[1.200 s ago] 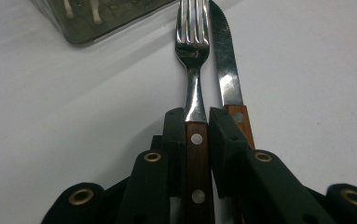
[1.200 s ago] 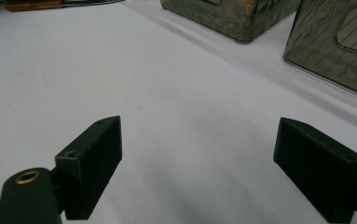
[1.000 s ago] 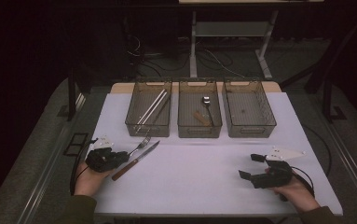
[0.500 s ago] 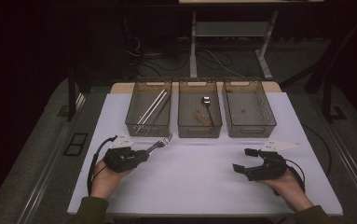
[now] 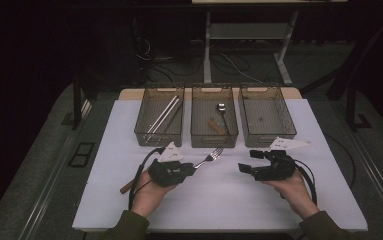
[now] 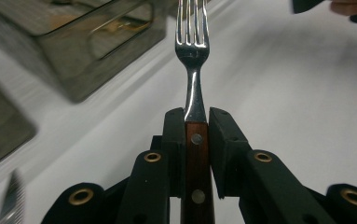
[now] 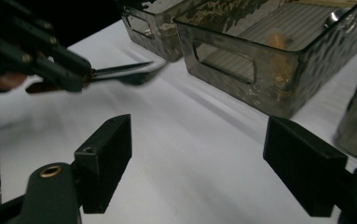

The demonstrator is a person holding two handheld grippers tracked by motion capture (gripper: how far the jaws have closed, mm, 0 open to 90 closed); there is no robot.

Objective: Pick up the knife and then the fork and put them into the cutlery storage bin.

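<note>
A fork (image 5: 210,157) with a red-brown wooden handle is lifted off the white table (image 5: 219,200), its tines pointing toward the bins. My left gripper (image 5: 191,169) is shut on the handle. In the left gripper view the pads (image 6: 174,140) press both sides of the fork (image 6: 192,60). My right gripper (image 5: 246,162) is held above the table to the right, open, pointing left at the fork. Its jaws have just been closing a little, with nothing between them (image 7: 199,163). The right gripper view shows the left gripper (image 7: 31,58) and the fork (image 7: 120,70) side-on.
Three clear bins stand in a row at the back. The left bin (image 5: 159,140) holds long metal sticks, the middle bin (image 5: 214,141) holds a spoon and a wooden-handled piece, and beside them is the right bin (image 5: 268,137). A knife handle (image 5: 125,188) pokes out beside the left hand.
The left gripper carried the fork up and right, toward the table's middle, leaving the knife behind. The right gripper shifted left and its jaws narrowed slightly.
</note>
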